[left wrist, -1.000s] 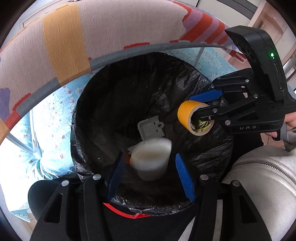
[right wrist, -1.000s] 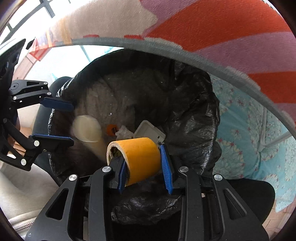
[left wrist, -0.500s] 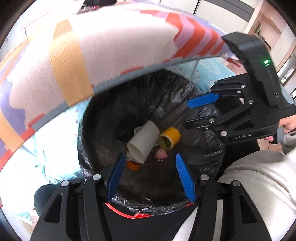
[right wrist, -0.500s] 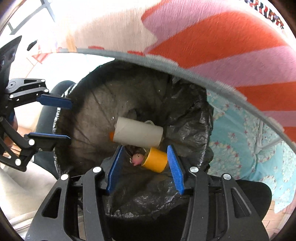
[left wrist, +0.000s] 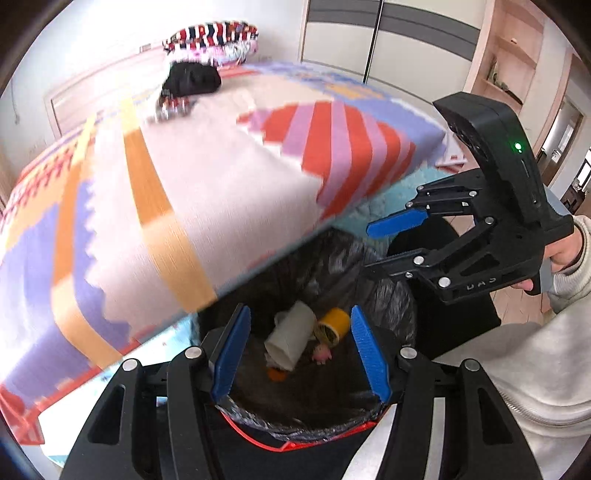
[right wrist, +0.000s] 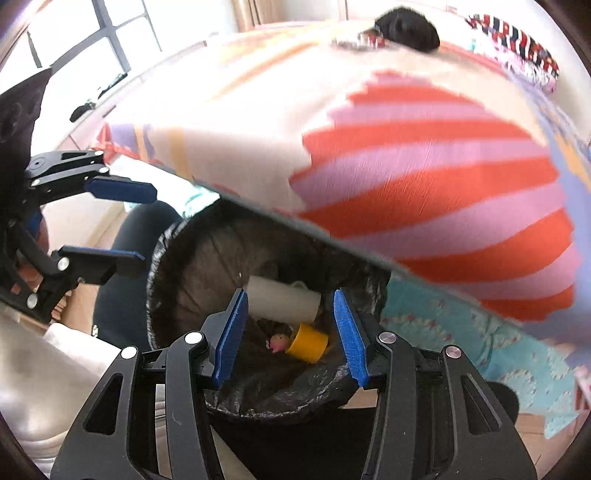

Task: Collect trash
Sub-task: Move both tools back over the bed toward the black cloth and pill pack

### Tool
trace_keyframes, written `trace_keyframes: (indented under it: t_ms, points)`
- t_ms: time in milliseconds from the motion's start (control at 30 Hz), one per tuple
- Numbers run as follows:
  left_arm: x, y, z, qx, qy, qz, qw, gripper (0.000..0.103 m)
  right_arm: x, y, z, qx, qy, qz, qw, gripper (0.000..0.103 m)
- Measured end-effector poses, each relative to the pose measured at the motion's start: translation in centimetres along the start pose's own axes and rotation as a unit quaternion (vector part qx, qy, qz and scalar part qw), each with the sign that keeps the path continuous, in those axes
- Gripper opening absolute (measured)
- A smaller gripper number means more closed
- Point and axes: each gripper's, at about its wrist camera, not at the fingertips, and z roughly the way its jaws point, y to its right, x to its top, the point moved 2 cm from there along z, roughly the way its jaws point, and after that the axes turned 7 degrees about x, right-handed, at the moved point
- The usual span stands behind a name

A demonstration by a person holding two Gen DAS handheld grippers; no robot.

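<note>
Two hand-held grippers hang over the trash bin [left wrist: 369,424], and both are released, nothing between their blue pads! The left hand-held gripper [left wrist: 301,354] frames the bin's mouth from above; the right hand-held gripper [right wrist: 291,336] does the same, jaws apart and empty. Down inside the bin's black liner [right wrist: 177,295] sits the haul: a white paper cup [right wrist: 282,301] on its side, a yellow tape roll [right wrist: 308,343] just beside it, a tiny pink figure [right wrist: 277,342] touching the roll, and something orange [left wrist: 276,374] near the cup's mouth.

Risks from here? The bin sits tucked partly under the edge of the bed's striped blanket [left wrist: 221,184], so any careless swing beside the bin could snag that fabric or clip the bin's rim and tip it. The two grippers are also close together above the bin; crossing paths could knock them into one another.

Now the blind spots. The far part of the bin is hidden under the blanket. What lies beneath the cup is too dark to read. On the bed, well away from the bin, a dark bundle [right wrist: 406,26] and some small shiny bits [left wrist: 171,107] are blurred; whether they are trash, I cannot tell. The orange item is half covered by the cup.
</note>
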Motion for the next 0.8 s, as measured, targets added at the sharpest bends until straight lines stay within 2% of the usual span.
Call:
trace_keyframes:
  t_ms: [300, 633, 667, 700, 800]
  points:
    - [2.9, -1.9, -3.0, 0.019, 0.055, -0.004, 0.9983, 0.055, 2.4, -0.2, -3.7, -0.016, 0.047, -0.021, 0.999, 0.048]
    - [6.5, -4.6, -3.7, 0.031, 0.088, -0.022, 0.9954, 0.055, 5.8, 0.7, -5.6, -0.039, 0.084, -0.048, 0.995, 0.051]
    - [6.9, -5.0, -3.6, 0.034, 0.09, -0.024, 0.9951, 0.056, 6.2, 0.8, -5.8, -0.044, 0.087, -0.051, 0.994, 0.052]
    - [7.2, -5.3, -3.5, 0.038, 0.092, -0.025, 0.9948, 0.062, 6.6, 1.0, -5.9, -0.047, 0.088, -0.053, 0.994, 0.054]
    - [8.1, -6.0, -3.3, 0.047, 0.098, -0.026, 0.9937, 0.063, 7.8, 1.6, -6.1, -0.054, 0.095, -0.057, 0.992, 0.055]
